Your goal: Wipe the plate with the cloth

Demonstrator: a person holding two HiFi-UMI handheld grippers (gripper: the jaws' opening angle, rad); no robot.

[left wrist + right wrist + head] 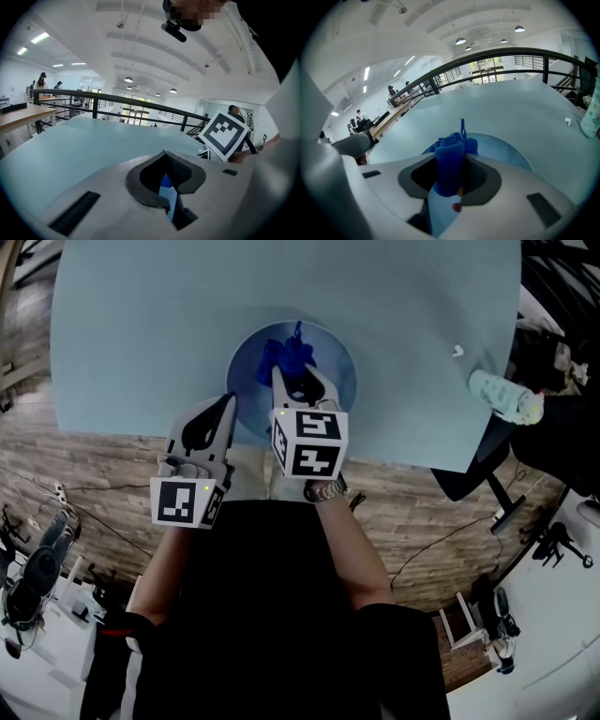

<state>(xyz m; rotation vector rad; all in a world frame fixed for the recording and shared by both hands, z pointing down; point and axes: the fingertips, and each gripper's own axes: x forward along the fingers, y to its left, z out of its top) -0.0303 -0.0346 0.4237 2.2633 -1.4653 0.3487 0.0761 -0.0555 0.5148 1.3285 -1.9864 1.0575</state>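
Observation:
A round blue plate (328,357) lies on the pale blue table (141,334) close to its near edge. On the plate's left half sits a crumpled dark blue cloth (284,354). My right gripper (298,382) reaches over the plate and is shut on the cloth (450,161), which bulges up between its jaws, with the plate (506,150) beyond. My left gripper (227,407) is at the plate's left rim; a thin light-blue strip, apparently the rim (166,192), is pinched between its shut jaws.
A pale patterned bottle (506,397) lies near the table's right edge, also seen as the bottle (591,112) in the right gripper view. A small white scrap (457,351) lies beside it. Wooden floor, cables and chair legs lie below the table's near edge.

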